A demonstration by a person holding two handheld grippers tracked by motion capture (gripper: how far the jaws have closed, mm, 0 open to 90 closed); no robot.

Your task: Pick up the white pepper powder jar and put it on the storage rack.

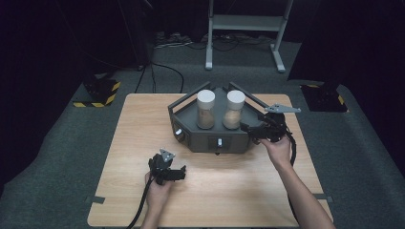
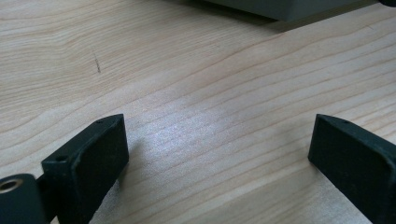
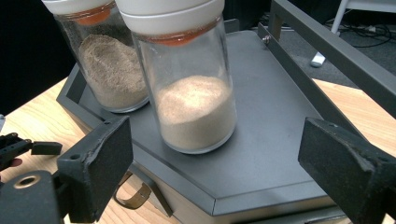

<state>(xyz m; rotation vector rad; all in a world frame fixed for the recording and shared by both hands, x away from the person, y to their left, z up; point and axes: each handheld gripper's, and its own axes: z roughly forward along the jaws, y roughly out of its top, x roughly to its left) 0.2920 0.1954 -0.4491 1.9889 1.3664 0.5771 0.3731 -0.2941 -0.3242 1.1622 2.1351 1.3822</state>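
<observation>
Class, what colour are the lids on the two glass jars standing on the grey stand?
White. Both lids show best in the high view, each capping a jar of sandy powder.

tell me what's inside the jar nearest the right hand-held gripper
The nearer jar holds pale sandy powder filling its lower part. The white lid covers the top, so the opening is hidden.

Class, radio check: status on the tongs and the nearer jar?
Right tongs open, lined up on nearer jar, not touching. Left tongs open over bare table. Second jar close beside.

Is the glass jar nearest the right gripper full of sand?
No. The white-lidded glass jar holds tan powder in its lower part; clear glass above.
</observation>
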